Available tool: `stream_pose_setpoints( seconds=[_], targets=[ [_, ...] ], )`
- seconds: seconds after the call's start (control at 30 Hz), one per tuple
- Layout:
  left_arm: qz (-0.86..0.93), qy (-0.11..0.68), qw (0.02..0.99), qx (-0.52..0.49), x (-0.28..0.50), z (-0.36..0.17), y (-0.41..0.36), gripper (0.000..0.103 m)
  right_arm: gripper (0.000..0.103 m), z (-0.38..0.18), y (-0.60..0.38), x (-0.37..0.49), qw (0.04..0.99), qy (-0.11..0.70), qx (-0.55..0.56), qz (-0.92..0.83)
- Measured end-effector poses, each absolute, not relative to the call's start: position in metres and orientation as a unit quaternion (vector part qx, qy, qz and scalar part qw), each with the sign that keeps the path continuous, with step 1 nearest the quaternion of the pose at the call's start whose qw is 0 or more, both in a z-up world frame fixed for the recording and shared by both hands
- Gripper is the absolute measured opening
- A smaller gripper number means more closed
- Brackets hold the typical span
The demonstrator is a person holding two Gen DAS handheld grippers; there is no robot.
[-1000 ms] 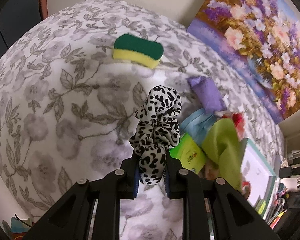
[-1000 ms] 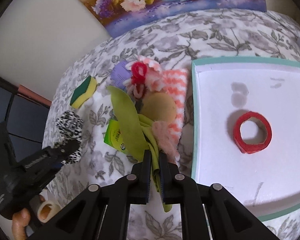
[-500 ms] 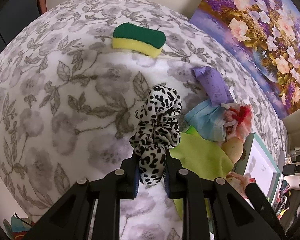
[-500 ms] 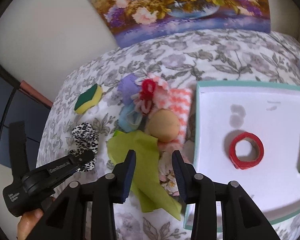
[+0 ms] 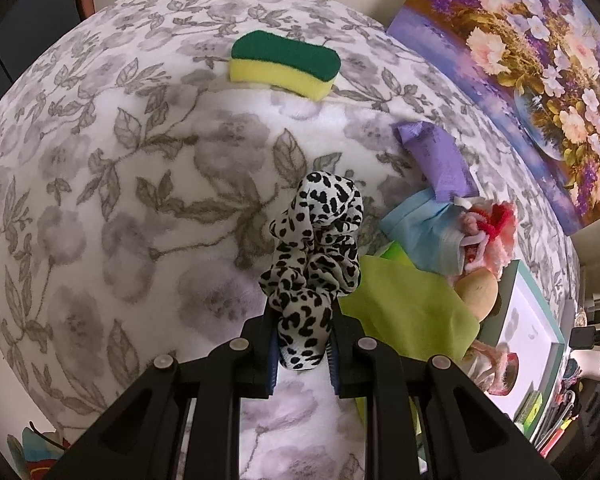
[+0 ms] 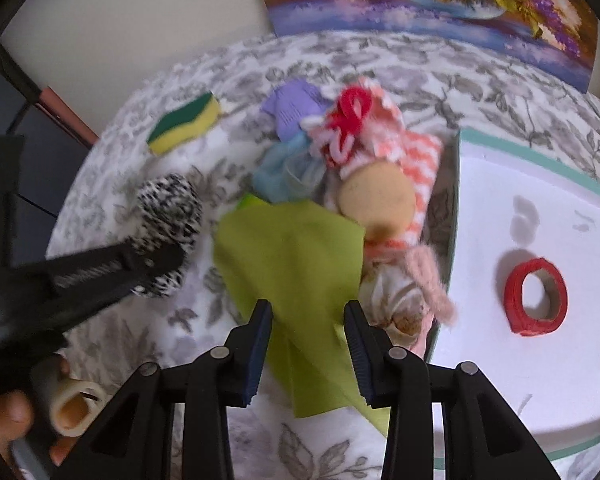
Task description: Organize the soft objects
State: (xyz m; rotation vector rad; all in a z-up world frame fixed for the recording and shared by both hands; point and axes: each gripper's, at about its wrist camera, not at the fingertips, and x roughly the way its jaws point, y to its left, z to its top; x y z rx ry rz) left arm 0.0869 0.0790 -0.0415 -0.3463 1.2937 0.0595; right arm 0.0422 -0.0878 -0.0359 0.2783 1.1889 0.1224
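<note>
The left gripper point(image 5: 302, 354) has its jaws closed on a leopard-print scrunchie point(image 5: 316, 256), which stands up from the pads above the floral blanket point(image 5: 120, 184). In the right wrist view the same scrunchie point(image 6: 168, 208) shows blurred at the tip of the left gripper point(image 6: 156, 260), with a hand point(image 6: 8, 416) behind it at the lower left edge.

The right gripper point(image 6: 308, 354) has its jaws apart, held over a green cloth point(image 6: 296, 264) that lies flat on the blanket; the cloth passes between the 2 pads, but they do not press on it.

The rest of the soft things sit in a pile just right of the scrunchie. A purple pouch point(image 5: 436, 156) lies at the far end, touching a blue face mask point(image 5: 424, 236). Beside the mask is a pink and white knitted piece point(image 6: 376, 136) with a red yarn loop point(image 6: 354, 110) on top, and a round tan sponge point(image 6: 376, 196) rests against it. A pink yarn strand point(image 6: 428, 280) trails down from the pile toward the tray's edge.

A green and yellow sponge point(image 5: 284, 64) lies alone, well apart from the pile, near the far edge of the blanket.

A white tray point(image 6: 540, 168) with a teal rim sits to the right of the pile, and a red tape roll point(image 6: 536, 296) lies inside it. A flower painting point(image 5: 520, 64) leans against the wall behind.
</note>
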Motion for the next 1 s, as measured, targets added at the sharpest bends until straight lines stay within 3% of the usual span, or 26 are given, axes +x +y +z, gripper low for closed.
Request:
stream_pose_setpoints(
  seconds=[0.1,0.23,0.33,0.7,1.0],
  targets=[
    [0.028,0.602,0.782,-0.160,0.089,-0.044,0.078,0.020,0.039,-0.047,-0.087,0.043,0.810,0.570,0.125,0.054],
    [0.029,0.601,0.782,-0.159,0.089,-0.045,0.077,0.020,0.017,-0.048,-0.086,0.043,0.811,0.571,0.116,0.052],
    [0.028,0.602,0.782,-0.159,0.089,-0.045,0.077,0.020,0.010,-0.048,-0.086,0.043,0.810,0.574,0.105,0.049],
    [0.015,0.566,0.806,-0.174,0.085,-0.022,0.080,0.020,0.005,-0.003,-0.105,0.031,0.845,0.511,0.149,0.057],
    [-0.016,0.510,0.844,-0.167,0.073,0.029,0.062,0.020,0.005,0.046,-0.130,0.020,0.877,0.438,0.191,0.043]
  ],
)
